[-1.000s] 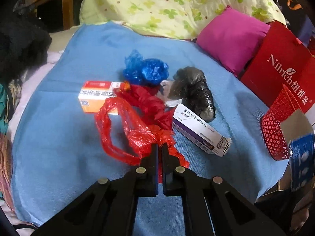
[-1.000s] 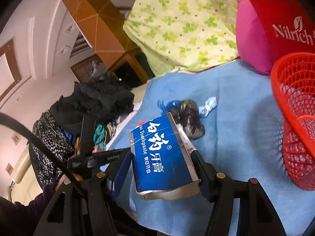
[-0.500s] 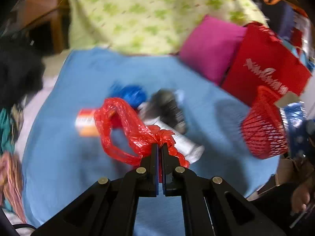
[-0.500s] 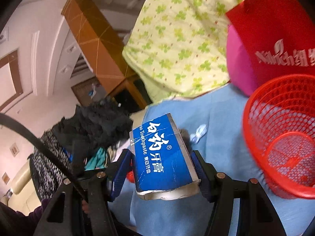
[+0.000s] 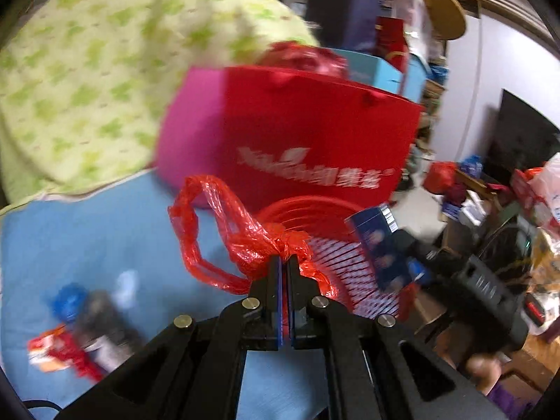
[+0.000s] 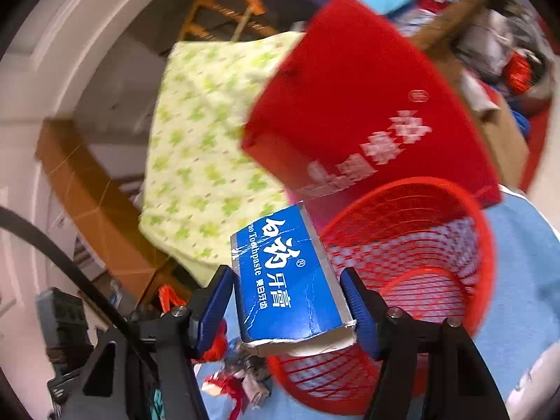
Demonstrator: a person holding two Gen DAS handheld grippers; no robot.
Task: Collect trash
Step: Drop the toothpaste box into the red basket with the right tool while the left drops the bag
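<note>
Your left claw [image 5: 284,262] is pressed together, pinching the knot of the red plastic bag [image 5: 224,231]; its loops flop up and to the left of the fingers, off the bed. Just past the claw and a bit right sits the red mesh basket [image 5: 336,245], its mouth tipped toward you, so the bag is nearly at the rim and the drop lies forward-right

Your right claw [image 6: 290,301] is clamped across the width of the blue toothpaste box [image 6: 283,280]. The box's long axis runs straight along the fingers, far end pointing up and away, torn open end toward the camera. In the right wrist view the basket [image 6: 413,269] lies just right of the box and below it, mouth open toward the claw; the box's far end looks close to the left rim. Judging by that, the right claw is the nearer one, needs a small shift right and a nose-down tilt before release

More trash is left on the blue bedsheet [image 5: 87,238], near left: a blue wad [image 5: 68,301], a dark bag [image 5: 101,325], a red-white box [image 5: 49,353], all blurred

Behind the basket stand the red paper bag [image 5: 308,133] and pink pillow [image 5: 192,126]
</note>
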